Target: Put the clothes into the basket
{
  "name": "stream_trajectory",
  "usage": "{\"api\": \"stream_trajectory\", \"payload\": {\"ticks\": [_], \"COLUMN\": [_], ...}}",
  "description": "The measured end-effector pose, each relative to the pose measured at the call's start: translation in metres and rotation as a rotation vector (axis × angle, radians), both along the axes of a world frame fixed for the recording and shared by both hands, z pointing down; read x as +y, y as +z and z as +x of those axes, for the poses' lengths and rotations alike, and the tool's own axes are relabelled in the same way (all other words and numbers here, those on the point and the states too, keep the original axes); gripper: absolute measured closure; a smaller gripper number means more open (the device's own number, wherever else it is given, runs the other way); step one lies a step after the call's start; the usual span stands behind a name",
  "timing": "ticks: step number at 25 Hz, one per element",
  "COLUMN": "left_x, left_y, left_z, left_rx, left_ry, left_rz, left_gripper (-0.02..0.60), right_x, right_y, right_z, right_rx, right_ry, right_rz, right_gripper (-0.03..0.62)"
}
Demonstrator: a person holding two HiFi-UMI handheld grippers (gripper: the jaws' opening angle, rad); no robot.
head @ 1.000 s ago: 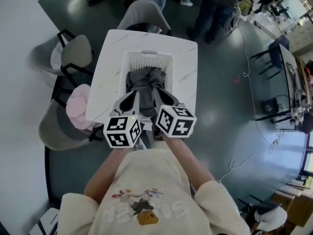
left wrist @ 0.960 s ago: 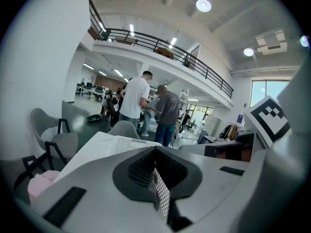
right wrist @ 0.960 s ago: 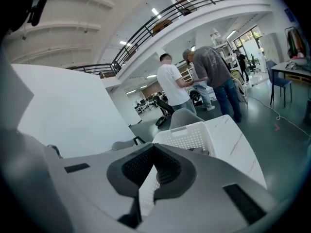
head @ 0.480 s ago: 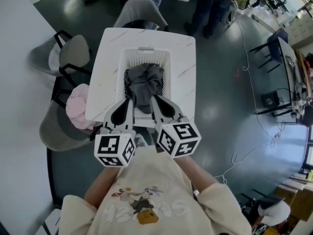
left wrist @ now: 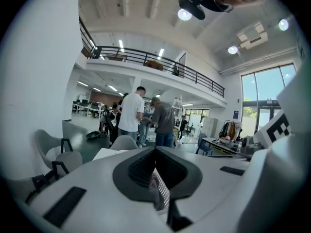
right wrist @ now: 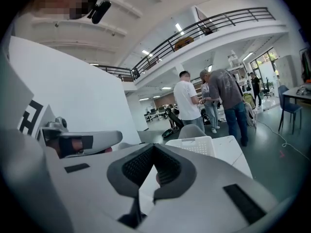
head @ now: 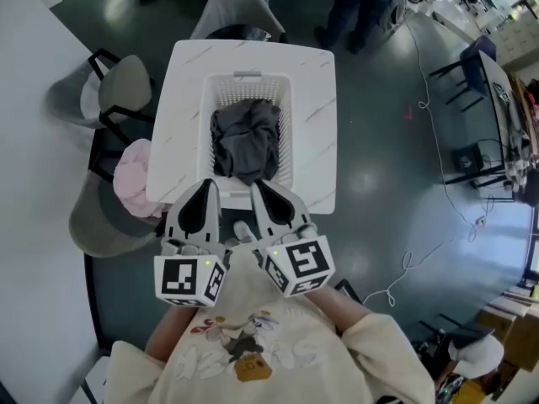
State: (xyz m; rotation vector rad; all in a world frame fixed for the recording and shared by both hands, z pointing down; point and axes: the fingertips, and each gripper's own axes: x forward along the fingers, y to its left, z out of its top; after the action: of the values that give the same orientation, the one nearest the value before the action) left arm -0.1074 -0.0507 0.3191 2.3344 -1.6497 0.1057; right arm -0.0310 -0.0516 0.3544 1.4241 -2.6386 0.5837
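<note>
**Basket and contents.** The white basket [head: 248, 81] stands in the middle of the white table [head: 316, 116]. The dark grey clothes [head: 246, 140] lie bunched inside the basket and fill most of its floor, heaped toward its near end.

**Left gripper.** The left gripper [head: 205, 194] sits just off the basket's near-left corner, over the table's near edge, and points toward the basket. Its jaws are clenched together with nothing between them – the left gripper view shows the two dark pads meeting at the tips [left wrist: 155, 152]. The clothes lie ahead of it in the basket, apart from its tips.

**Right gripper.** The right gripper [head: 268, 196] sits just off the basket's near-right corner, beside the left one, and also points toward the basket. Its jaws are likewise clenched and empty [right wrist: 154, 147]. In the right gripper view the basket's perforated wall [right wrist: 195, 144] stands ahead and to the right of the jaws.

**Surroundings.** A pink fabric heap [head: 135, 179] lies on a grey chair [head: 97, 225] left of the basket, off the table. Two more grey chairs stand nearby – one [head: 125, 91] further left of the basket, one [head: 234, 11] beyond its far end. People [left wrist: 132, 116] stand beyond that far chair.
</note>
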Motion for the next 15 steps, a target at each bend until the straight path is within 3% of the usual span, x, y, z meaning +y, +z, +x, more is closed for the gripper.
{"api": "stream_trajectory", "payload": {"ticks": [15], "left_x": [0.045], "left_y": [-0.003], "left_z": [0.002], "left_rx": [0.008], "left_ry": [-0.021], "left_rz": [0.052], "left_gripper": [0.572], "right_x": [0.034], "right_y": [-0.02], "right_z": [0.012], "right_rx": [-0.021], "right_ry": [0.069], "right_rz": [0.096], "right_gripper": [0.588]}}
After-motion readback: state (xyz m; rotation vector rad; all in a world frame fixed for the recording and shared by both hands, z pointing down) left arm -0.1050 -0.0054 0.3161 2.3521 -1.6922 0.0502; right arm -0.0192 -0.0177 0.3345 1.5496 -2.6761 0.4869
